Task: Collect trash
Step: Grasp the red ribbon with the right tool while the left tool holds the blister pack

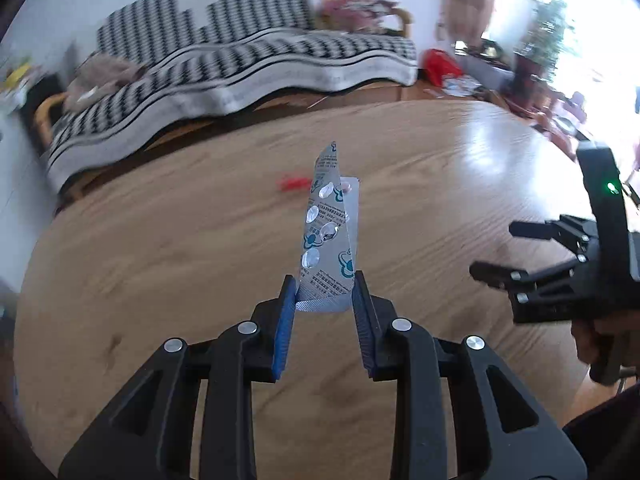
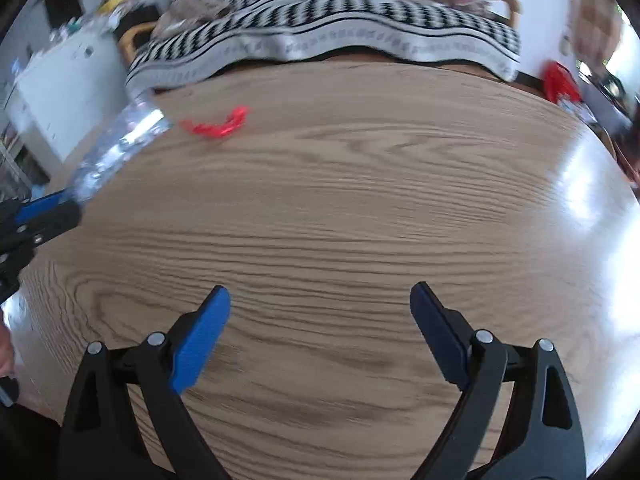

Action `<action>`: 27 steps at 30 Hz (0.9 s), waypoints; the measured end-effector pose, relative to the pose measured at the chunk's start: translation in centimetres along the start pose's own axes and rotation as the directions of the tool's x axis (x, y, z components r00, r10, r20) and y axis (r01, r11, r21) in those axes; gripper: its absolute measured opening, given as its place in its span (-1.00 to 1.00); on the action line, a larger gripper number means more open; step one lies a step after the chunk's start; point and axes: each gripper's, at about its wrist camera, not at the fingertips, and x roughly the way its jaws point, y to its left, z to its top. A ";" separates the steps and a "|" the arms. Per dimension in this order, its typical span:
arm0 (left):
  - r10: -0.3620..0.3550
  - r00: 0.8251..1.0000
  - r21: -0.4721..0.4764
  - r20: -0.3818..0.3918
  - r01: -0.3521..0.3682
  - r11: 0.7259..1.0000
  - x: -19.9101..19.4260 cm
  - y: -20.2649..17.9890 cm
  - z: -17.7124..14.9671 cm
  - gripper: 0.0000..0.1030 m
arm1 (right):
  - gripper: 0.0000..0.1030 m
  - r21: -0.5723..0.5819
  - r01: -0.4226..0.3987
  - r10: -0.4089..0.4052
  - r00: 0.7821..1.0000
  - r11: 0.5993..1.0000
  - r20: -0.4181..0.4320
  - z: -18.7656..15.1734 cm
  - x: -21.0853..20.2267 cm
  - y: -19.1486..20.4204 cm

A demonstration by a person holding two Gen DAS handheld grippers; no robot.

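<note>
My left gripper (image 1: 325, 285) is shut on a silver pill blister pack (image 1: 328, 228), bent lengthwise, and holds it above the wooden table (image 1: 180, 248). The pack also shows in the right wrist view (image 2: 116, 148), blurred, at the far left, with the left gripper (image 2: 68, 202) below it. A red scrap of wrapper (image 2: 218, 123) lies on the far part of the table; in the left wrist view the red scrap (image 1: 294, 182) sits just behind the pack. My right gripper (image 2: 320, 296) is open and empty above the table's near part, and shows in the left wrist view (image 1: 494, 250) at the right.
A sofa with a black-and-white patterned throw (image 1: 248, 60) stands behind the table. A red bag (image 1: 440, 62) and clutter lie on the floor at the back right. A white cabinet (image 2: 60, 92) stands at the left.
</note>
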 end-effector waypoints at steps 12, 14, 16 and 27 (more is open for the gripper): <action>0.090 0.993 -0.074 -0.082 -0.096 0.993 3.2 7.4 -4.1 -0.44 | 0.89 -0.086 0.033 -0.030 0.999 0.996 0.044 8.6 7.8 7.3; 0.070 0.994 -0.103 -0.082 -0.079 0.992 3.4 8.2 -3.9 -0.43 | 0.89 -0.071 0.041 -0.038 0.998 0.997 0.045 10.6 9.2 7.5; 0.055 0.995 -0.130 -0.083 -0.065 0.989 3.8 8.7 -3.6 -0.32 | 0.89 -0.058 0.049 -0.046 0.998 0.997 0.046 12.3 10.3 7.6; 0.100 0.993 -0.124 -0.060 -0.107 0.987 5.0 9.0 -2.5 -0.42 | -0.10 -0.006 0.070 -0.070 0.993 0.997 0.095 14.3 11.3 8.0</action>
